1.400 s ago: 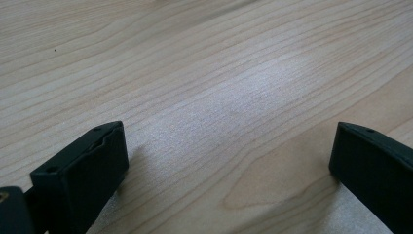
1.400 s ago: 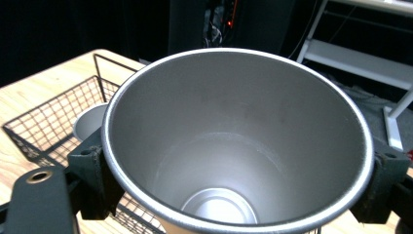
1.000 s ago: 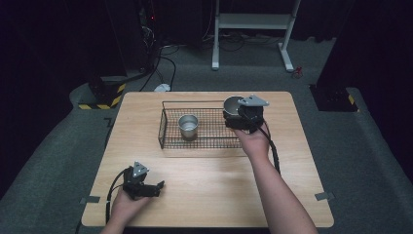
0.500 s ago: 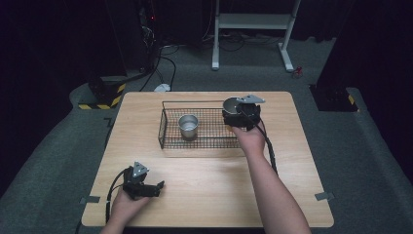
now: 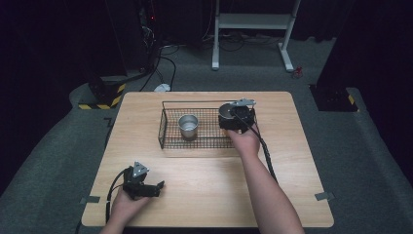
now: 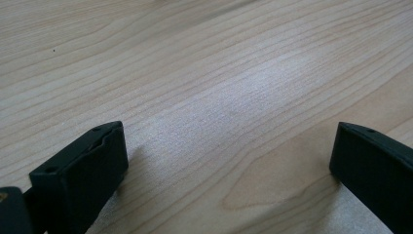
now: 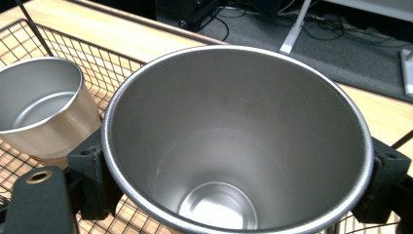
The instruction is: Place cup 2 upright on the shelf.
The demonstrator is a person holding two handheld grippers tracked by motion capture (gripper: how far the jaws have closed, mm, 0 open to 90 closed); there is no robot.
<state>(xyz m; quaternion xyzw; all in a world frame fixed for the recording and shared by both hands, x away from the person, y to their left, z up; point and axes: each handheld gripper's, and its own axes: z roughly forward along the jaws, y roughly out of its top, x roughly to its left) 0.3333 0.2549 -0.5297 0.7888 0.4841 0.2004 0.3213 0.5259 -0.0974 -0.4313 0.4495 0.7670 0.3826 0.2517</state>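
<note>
Right gripper (image 7: 234,175) clamped on a steel cup (image 7: 234,141), upright between its jaws, over the basket's (image 5: 168,127) right end. Left gripper (image 5: 157,187) spread apart, near the table's (image 5: 204,195) front-left corner.

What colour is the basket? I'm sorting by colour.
Black wire basket, clearest in the high view.

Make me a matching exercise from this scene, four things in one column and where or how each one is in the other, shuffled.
Things:
1. large steel cup
2. small steel cup
3. left gripper
4. black wire basket

States:
A. open, low over bare wood near the table's front left
B. standing free in the basket, left of the held one
C. clamped between the right gripper's jaws
D. sitting on the table's far half

Pairs: 1-C, 2-B, 3-A, 4-D
</note>
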